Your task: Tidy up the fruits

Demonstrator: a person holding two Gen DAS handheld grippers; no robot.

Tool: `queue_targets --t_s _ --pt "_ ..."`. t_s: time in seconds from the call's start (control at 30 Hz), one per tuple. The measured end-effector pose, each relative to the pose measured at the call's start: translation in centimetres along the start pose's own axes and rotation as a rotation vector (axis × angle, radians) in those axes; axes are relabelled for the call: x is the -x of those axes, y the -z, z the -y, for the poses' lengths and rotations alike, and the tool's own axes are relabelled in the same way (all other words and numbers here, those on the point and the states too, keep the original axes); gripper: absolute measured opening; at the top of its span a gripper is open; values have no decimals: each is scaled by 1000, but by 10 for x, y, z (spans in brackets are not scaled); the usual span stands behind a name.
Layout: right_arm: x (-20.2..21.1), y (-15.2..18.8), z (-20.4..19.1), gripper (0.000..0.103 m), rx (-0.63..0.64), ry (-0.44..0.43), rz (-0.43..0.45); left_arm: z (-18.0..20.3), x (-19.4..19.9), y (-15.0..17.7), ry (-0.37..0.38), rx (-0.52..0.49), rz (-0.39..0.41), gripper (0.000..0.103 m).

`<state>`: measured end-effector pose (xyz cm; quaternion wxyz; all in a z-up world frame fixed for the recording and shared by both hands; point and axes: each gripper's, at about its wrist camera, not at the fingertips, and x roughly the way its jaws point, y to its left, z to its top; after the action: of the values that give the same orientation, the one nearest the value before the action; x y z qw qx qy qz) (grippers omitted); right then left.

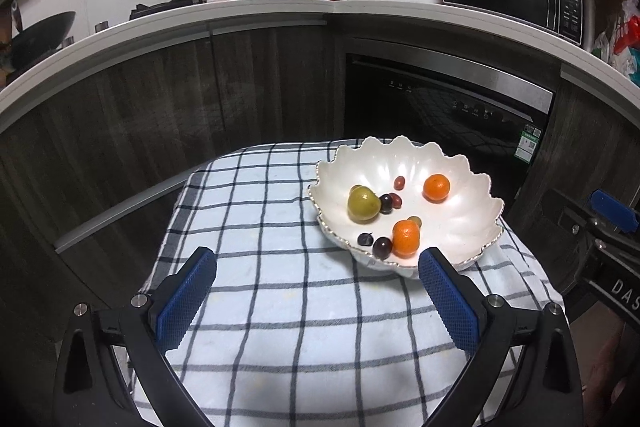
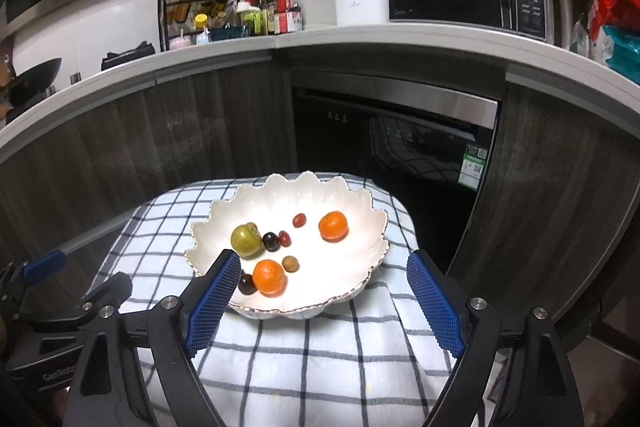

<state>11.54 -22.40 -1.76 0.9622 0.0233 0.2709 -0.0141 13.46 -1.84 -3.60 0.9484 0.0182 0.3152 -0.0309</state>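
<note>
hovering both tools over the checked cloth (image 1: pixel 280 327), nothing picked yet. left gripper (image 1: pixel 318 291) is spread wide and empty, near the bowl's left front rim. right gripper (image 2: pixel 324 291) is also spread wide and empty, its left pad overlapping the bowl's near rim in view; can't tell if it touches.

all fruit sits in the white scalloped bowl (image 2: pixel 352 203): green fruit (image 2: pixel 246 241), two oranges, one near (image 2: pixel 269 277) and one far (image 2: pixel 333 225), dark grapes (image 2: pixel 271 241), small red ones (image 2: pixel 299 219), one small brownish one (image 2: pixel 290 263).

my read: fruit already gathered, so this is either the very start or the wrap-up of sorting. if sorting goes on, the near orange is the easiest grab; it needs a gentle squeeze, since round fruit will roll.
</note>
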Motion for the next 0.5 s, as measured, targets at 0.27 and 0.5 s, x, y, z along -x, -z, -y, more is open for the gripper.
queue_targets --t_s 0.27,0.5 --pt "19 6 -2 89 -12 -1 10 -9 21 13 -20 15 20 103" --pt "39 14 -5 89 4 1 32 -15 37 26 -33 31 32 103"
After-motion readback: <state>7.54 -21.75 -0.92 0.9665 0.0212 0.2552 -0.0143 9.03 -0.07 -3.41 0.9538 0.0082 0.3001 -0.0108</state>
